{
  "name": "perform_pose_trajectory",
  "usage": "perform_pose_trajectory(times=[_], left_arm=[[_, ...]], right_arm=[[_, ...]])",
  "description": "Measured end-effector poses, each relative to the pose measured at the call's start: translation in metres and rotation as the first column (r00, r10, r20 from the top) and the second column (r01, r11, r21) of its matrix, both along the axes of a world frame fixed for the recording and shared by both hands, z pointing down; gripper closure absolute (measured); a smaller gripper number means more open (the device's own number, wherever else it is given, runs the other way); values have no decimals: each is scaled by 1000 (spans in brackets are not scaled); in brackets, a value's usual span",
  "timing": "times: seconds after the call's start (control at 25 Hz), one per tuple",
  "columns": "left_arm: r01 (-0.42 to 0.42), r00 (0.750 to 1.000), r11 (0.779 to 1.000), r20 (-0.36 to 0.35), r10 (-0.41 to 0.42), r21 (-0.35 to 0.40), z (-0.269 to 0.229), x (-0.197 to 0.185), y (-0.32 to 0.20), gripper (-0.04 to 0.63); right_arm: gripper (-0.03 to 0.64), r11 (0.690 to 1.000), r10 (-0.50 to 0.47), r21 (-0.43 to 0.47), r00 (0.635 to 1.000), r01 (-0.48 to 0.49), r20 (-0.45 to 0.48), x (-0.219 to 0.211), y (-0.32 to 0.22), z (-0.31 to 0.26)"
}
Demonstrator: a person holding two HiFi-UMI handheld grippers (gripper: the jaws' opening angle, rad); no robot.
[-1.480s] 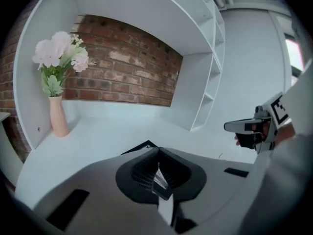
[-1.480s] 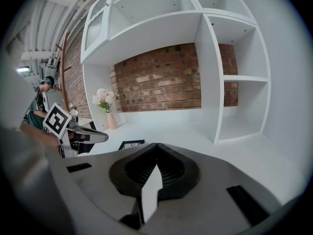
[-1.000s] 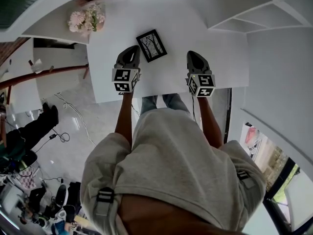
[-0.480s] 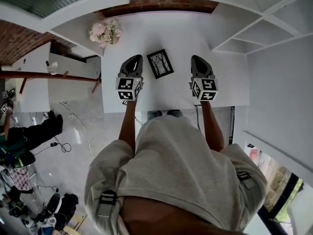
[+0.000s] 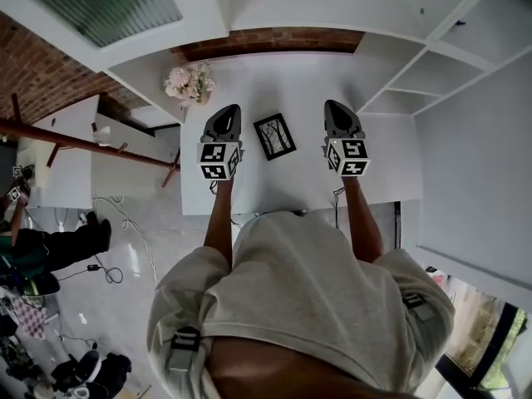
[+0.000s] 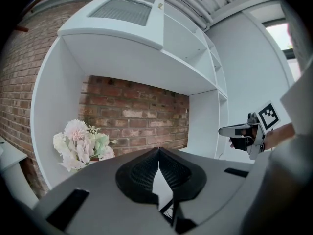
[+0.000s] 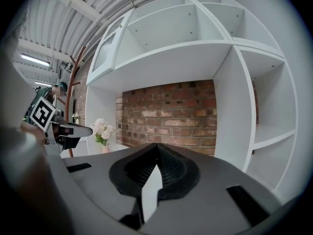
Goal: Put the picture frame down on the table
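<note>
A white tabletop [image 5: 291, 81] stood against a brick wall [image 5: 274, 40]; the frame [image 5: 274, 135] lay flat between the left gripper [image 5: 224, 116] and right gripper [image 5: 336, 111], both closed on nothing, so placing looked done

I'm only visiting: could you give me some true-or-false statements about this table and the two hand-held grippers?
1. The picture frame lies on the white table, between the two grippers. True.
2. The left gripper is holding the frame. False: its jaws are together and empty, beside the frame.
3. Flowers stand to the far left, near the brick wall. True.
4. The right gripper is wide open. False: its jaws are shut on nothing.
</note>
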State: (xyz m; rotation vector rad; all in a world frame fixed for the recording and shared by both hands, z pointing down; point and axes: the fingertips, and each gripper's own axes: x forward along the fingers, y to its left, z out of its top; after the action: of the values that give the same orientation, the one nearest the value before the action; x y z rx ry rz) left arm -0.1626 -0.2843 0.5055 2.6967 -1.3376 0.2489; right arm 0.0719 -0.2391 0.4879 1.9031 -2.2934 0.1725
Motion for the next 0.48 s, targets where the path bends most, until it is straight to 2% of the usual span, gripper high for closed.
perform_pose_trajectory(times=[0.48], left_arm=[[2,1000,999,-1,-2,53,-27,-3,-14,578]], right_arm=[[592,999,18,39,1000,-17,-24,7,-6,-21]])
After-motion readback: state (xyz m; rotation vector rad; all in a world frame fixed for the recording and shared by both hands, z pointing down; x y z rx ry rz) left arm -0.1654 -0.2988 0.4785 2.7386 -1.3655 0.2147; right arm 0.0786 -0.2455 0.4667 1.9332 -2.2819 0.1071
